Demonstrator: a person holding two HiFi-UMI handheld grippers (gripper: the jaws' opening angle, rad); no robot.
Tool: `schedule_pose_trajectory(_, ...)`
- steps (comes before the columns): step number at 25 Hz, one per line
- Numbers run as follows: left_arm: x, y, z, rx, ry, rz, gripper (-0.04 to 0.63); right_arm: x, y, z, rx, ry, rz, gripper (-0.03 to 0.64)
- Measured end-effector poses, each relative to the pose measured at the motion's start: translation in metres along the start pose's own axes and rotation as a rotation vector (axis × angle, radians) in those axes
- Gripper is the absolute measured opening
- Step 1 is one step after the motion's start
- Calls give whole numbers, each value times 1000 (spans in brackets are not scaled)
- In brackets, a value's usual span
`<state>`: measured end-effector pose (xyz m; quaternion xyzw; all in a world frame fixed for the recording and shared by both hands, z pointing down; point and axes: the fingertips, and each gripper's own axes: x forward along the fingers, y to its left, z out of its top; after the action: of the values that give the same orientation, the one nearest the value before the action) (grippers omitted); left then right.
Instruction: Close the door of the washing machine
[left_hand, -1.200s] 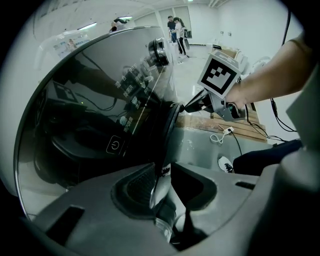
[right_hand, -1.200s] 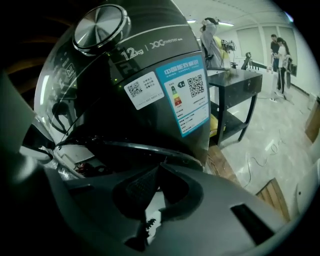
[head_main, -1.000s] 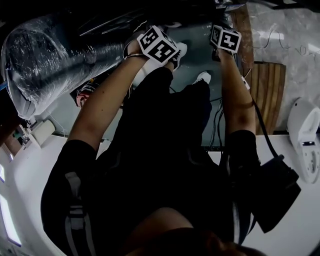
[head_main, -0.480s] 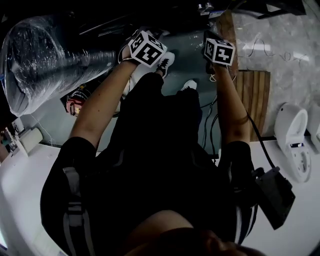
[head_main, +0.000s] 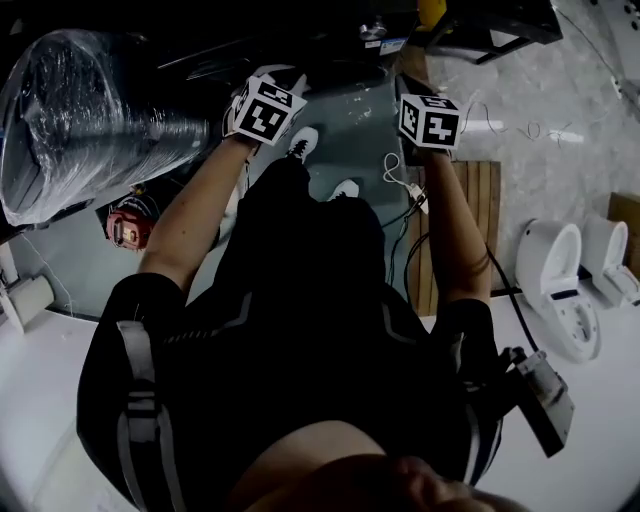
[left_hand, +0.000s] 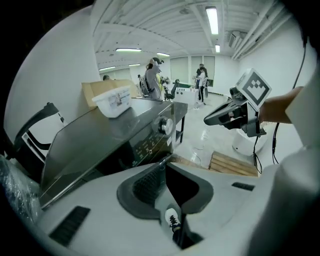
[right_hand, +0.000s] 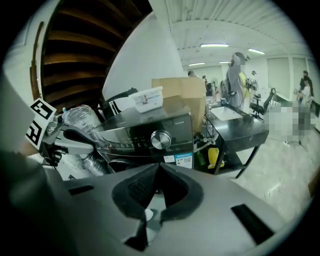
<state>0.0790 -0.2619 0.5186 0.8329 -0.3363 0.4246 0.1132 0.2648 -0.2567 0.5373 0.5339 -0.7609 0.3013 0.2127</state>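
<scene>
The dark front-loading washing machine (right_hand: 150, 130) with its round knob (right_hand: 160, 139) stands in front of both grippers; the left gripper view shows the washing machine (left_hand: 110, 135) from the side. My jaws hide most of its door, so I cannot tell how the door stands. My left gripper (left_hand: 165, 162) has its jaws closing to a thin slit with nothing between them. The right gripper (right_hand: 159, 165) is shut and empty. Both are held up in the air before the machine, side by side, touching nothing. Their marker cubes (head_main: 262, 110) (head_main: 430, 120) show in the head view.
A white tub (right_hand: 147, 98) and a cardboard box (right_hand: 182, 92) rest on the machine. A plastic-wrapped roll (head_main: 70, 110) lies at the left. A slatted wooden board (head_main: 470, 220), cables (head_main: 400, 180) and white devices (head_main: 555, 280) are on the floor at the right. A black table (right_hand: 240, 125) stands beside the machine; people stand far behind.
Both hands have lifted together with the head camera, and the floor looks farther away. The marker cubes have slid a little left and lower in the head view.
</scene>
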Motion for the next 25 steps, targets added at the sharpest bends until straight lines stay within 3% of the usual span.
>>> schedule_pose_trajectory(5, -42, -5, 18, -58, -53, -7, 35, -46, 20, 34, -136, -69, 8, 5)
schedule_pose_trajectory(10, -87, 6, 39, -80, -140, 36, 21, -81, 39, 70, -151, -141, 36, 3)
schedule_pose_trajectory(25, -214, 86, 58, -196, -425, 82, 5, -161, 100, 180, -154, -380, -43, 3)
